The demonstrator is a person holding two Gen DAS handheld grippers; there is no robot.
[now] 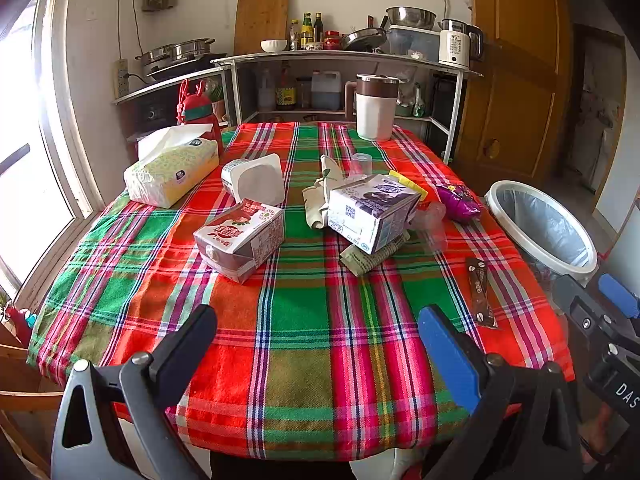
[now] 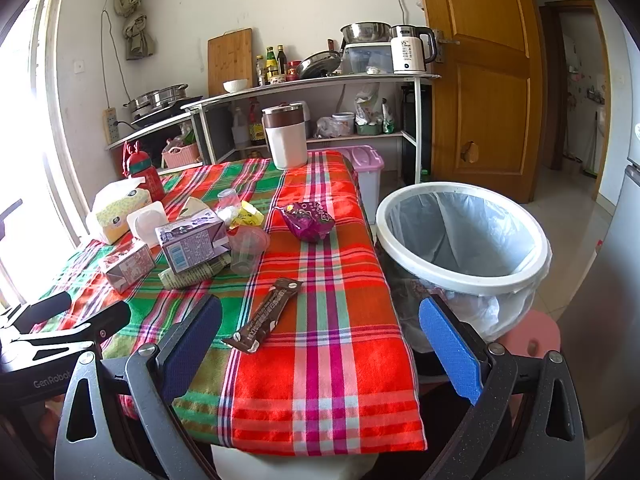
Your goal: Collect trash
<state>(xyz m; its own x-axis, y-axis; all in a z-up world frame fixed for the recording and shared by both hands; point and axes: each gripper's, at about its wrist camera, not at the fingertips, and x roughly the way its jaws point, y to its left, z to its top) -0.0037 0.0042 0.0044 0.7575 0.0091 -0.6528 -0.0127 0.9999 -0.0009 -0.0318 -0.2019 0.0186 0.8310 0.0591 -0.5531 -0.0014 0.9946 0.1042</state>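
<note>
Trash lies scattered over a plaid tablecloth (image 1: 320,360), and both grippers hang at its near edge with fingers spread wide and holding nothing: the left gripper (image 1: 318,348) at six o'clock over the cloth's middle, the right gripper (image 2: 320,344) over the right-hand corner. Nearest the right gripper, at about eleven o'clock from it, is a brown snack-bar wrapper (image 2: 266,314), lying flat and apart from everything else. Farther in sits a cluster: a red milk carton (image 1: 240,240) on its side, a purple-printed milk carton (image 1: 372,210) resting on a folded green packet (image 1: 372,256), a clear plastic cup (image 2: 248,250) tipped over beside it, and a cloth (image 1: 322,196) behind. At one o'clock from that cluster lies a crumpled purple wrapper (image 2: 308,218). A white yoghurt tub (image 1: 256,180) and tissue pack (image 1: 172,172) sit at ten o'clock. Off the table's right side stands a white-rimmed trash bin (image 2: 460,240) with a liner. A white jug (image 1: 374,108) stands at the far edge.
</note>
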